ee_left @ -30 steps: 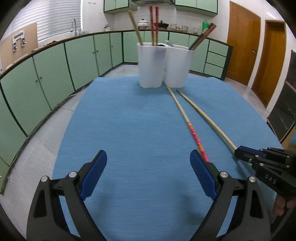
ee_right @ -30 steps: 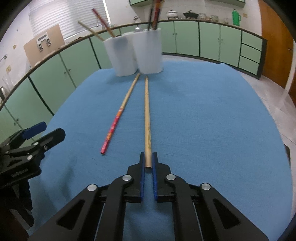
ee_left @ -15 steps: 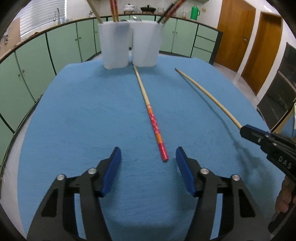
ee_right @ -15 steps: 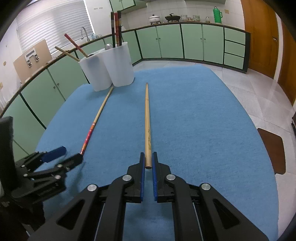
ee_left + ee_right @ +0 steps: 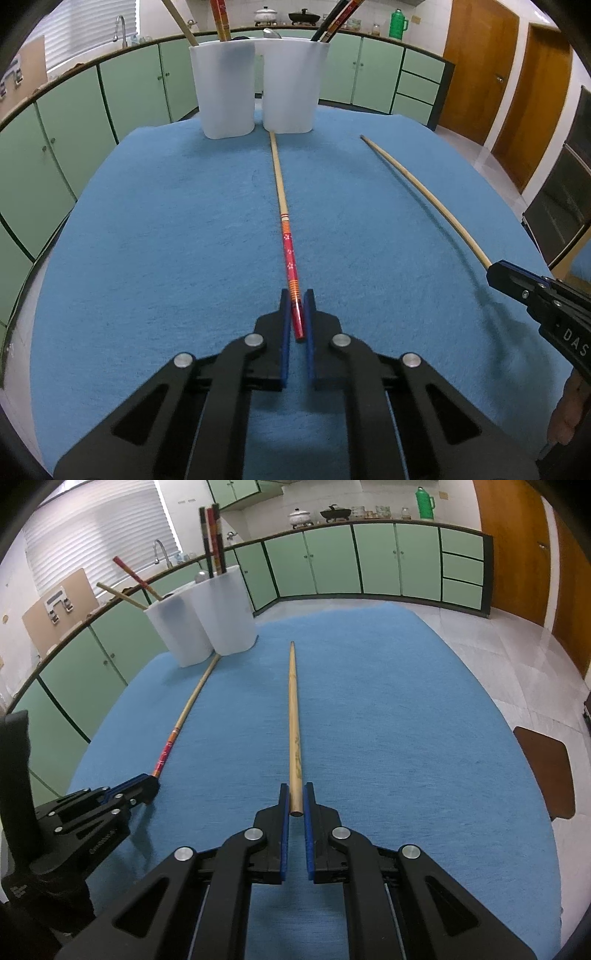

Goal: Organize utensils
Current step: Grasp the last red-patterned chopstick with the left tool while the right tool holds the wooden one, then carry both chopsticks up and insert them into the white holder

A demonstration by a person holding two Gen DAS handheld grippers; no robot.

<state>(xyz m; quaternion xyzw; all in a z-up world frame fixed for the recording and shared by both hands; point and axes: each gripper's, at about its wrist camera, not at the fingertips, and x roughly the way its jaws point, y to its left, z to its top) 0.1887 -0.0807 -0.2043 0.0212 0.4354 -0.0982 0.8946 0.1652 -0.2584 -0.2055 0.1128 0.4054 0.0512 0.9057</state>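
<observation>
My left gripper (image 5: pixel 296 295) is shut on the red end of a red-patterned chopstick (image 5: pixel 282 206) whose pale tip reaches the white holder (image 5: pixel 258 88). My right gripper (image 5: pixel 294 788) is shut on a plain wooden chopstick (image 5: pixel 294 716), held just above the blue cloth (image 5: pixel 388 738). The plain chopstick (image 5: pixel 417 188) also shows at the right of the left wrist view, and the red one (image 5: pixel 184 720) at the left of the right wrist view. The two-compartment white holder (image 5: pixel 207 620) stands at the far edge with several chopsticks upright in it.
Green kitchen cabinets (image 5: pixel 74 107) curve round behind the table. A brown stool (image 5: pixel 543 771) stands on the floor to the right. Wooden doors (image 5: pixel 476 66) are at the far right.
My left gripper moved forward and closed on the red chopstick's end. My right gripper has lifted and swung the plain chopstick to the right, away from the holder.
</observation>
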